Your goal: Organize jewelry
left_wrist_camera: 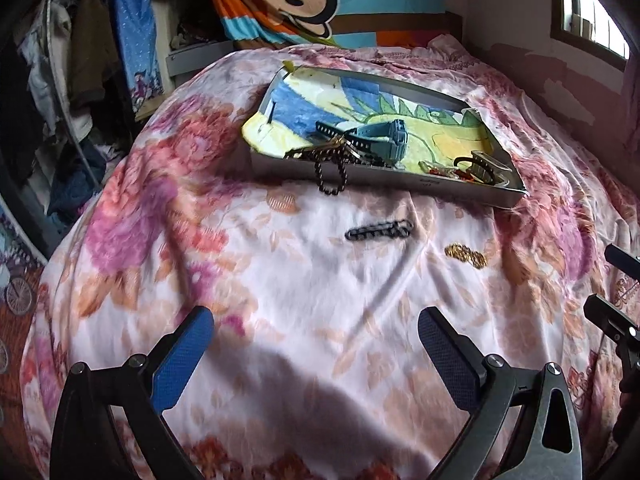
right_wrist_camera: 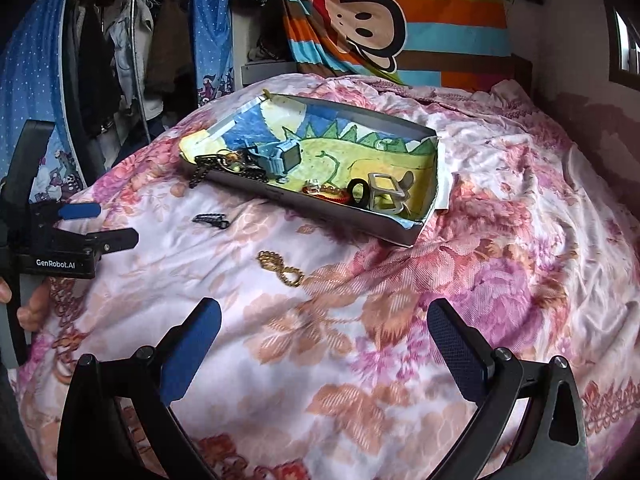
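While both tongs are hovering above the floral bedspread [left_wrist_camera: 280, 280], the shallow grey box [left_wrist_camera: 460, 190] lined with a dinosaur drawing is serving as the landmark for everything else. Toward the left end of the box, a dark beaded chain [left_wrist_camera: 330, 172] is spilling over the near wall and hanging down its outer face, tangled beside a blue-grey watch [left_wrist_camera: 390, 140] that is lying inside on the drawing. Toward the right end of the box, a small heap of pieces is sitting inside, among them a black ring [right_wrist_camera: 357, 194], a clear square-edged piece [right_wrist_camera: 386, 192] and something red and gold [right_wrist_camera: 328, 194] that is too small to identify. In front of the box, a short dark bracelet [left_wrist_camera: 378, 230] is lying loose on the bedspread, and a gold chain [left_wrist_camera: 466, 256] is lying further right and nearer the camera, apart from it. The left tongs [left_wrist_camera: 316, 344] are standing wide apart and holding nothing. The right tongs [right_wrist_camera: 324, 340] are likewise spread apart and empty, well short of the gold chain.
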Action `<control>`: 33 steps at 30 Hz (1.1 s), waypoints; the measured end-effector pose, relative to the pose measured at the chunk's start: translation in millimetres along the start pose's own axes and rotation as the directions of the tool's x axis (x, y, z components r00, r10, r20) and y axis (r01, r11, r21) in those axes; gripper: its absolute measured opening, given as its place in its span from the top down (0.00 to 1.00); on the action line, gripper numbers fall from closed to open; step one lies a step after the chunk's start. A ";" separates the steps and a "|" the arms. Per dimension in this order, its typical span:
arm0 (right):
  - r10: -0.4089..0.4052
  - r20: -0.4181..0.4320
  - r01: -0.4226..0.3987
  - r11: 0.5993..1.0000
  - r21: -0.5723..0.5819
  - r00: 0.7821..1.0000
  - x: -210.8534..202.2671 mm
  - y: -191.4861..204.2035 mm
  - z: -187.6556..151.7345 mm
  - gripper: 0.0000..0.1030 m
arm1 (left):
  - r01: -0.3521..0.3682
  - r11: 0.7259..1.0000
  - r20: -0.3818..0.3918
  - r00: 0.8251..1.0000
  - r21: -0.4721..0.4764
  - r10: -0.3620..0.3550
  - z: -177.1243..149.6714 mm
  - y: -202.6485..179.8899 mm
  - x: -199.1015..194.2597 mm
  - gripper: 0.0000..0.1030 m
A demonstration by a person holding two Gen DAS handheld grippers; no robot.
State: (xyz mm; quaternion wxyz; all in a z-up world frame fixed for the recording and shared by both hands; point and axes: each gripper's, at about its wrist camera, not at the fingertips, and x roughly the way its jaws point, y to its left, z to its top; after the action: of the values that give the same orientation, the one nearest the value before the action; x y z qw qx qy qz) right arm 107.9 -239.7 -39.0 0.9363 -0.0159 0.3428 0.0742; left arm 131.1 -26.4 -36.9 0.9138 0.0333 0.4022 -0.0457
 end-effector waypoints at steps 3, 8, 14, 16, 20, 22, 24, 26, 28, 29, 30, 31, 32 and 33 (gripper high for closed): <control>-0.005 -0.022 0.005 1.000 -0.011 1.000 15.3 -1.9 0.7 0.02 | -0.027 0.998 0.035 0.999 0.048 0.025 8.6 -3.8 9.6 0.00; 0.048 -0.075 -0.050 0.998 -0.027 0.996 42.2 -3.0 5.4 0.02 | -0.030 0.989 0.092 0.996 0.146 0.016 20.5 -15.2 23.5 0.00; 0.116 -0.139 -0.126 0.990 -0.064 0.983 72.0 1.4 14.7 0.02 | 0.012 0.969 0.081 0.996 0.245 -0.033 28.6 -26.6 43.2 0.00; 0.128 -0.152 -0.141 0.987 -0.080 0.980 80.0 4.0 17.5 0.02 | 0.040 0.967 0.077 0.995 0.250 -0.061 32.8 -26.2 49.1 0.01; 0.163 -0.179 -0.182 0.979 -0.094 0.970 94.4 10.0 19.2 0.02 | 0.099 0.966 0.030 0.994 0.240 -0.110 36.7 -24.1 63.1 0.17; 0.177 -0.193 -0.197 0.976 -0.092 0.965 100.7 11.1 19.6 0.02 | 0.119 0.961 0.011 0.992 0.249 -0.126 36.3 -25.1 68.8 0.22; 0.186 -0.208 -0.209 0.974 -0.093 0.960 107.2 15.4 17.6 0.08 | 0.136 0.954 -0.010 0.990 0.268 -0.138 35.0 -28.0 74.0 0.25; 0.194 -0.216 -0.217 0.972 -0.089 0.957 112.0 17.3 17.3 0.20 | 0.143 0.947 -0.027 0.990 0.287 -0.141 34.2 -31.8 79.1 0.30; 0.203 -0.215 -0.224 0.972 -0.078 0.955 115.7 17.4 18.2 0.23 | 0.148 0.944 -0.040 0.989 0.296 -0.142 34.6 -34.9 83.3 0.31; 0.206 -0.211 -0.225 0.971 -0.074 0.956 116.9 17.6 18.8 0.26 | 0.148 0.943 -0.040 0.989 0.299 -0.142 35.2 -36.1 84.9 0.31; 0.209 -0.206 -0.228 0.971 -0.070 0.956 117.4 17.6 19.2 0.32 | 0.147 0.942 -0.040 0.989 0.301 -0.142 35.9 -36.9 85.7 0.31; 0.211 -0.204 -0.228 0.971 -0.065 0.956 118.2 17.6 19.4 0.33 | 0.148 0.942 -0.041 0.989 0.301 -0.142 36.3 -37.5 86.2 0.32; 0.212 -0.206 -0.229 0.971 -0.062 0.955 119.4 17.5 19.3 0.35 | 0.151 0.942 -0.041 0.988 0.300 -0.146 37.3 -37.7 87.1 0.33; 0.214 -0.207 -0.231 0.971 -0.058 0.954 120.4 17.4 19.1 0.35 | 0.156 0.942 -0.042 0.988 0.297 -0.150 38.1 -37.9 88.2 0.34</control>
State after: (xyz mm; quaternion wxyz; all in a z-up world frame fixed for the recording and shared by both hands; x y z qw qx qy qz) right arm 208.3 -205.5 -101.7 0.8814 -0.0228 0.4312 0.1913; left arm 214.1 -72.8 -77.1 0.8881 0.1404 0.4004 -0.1767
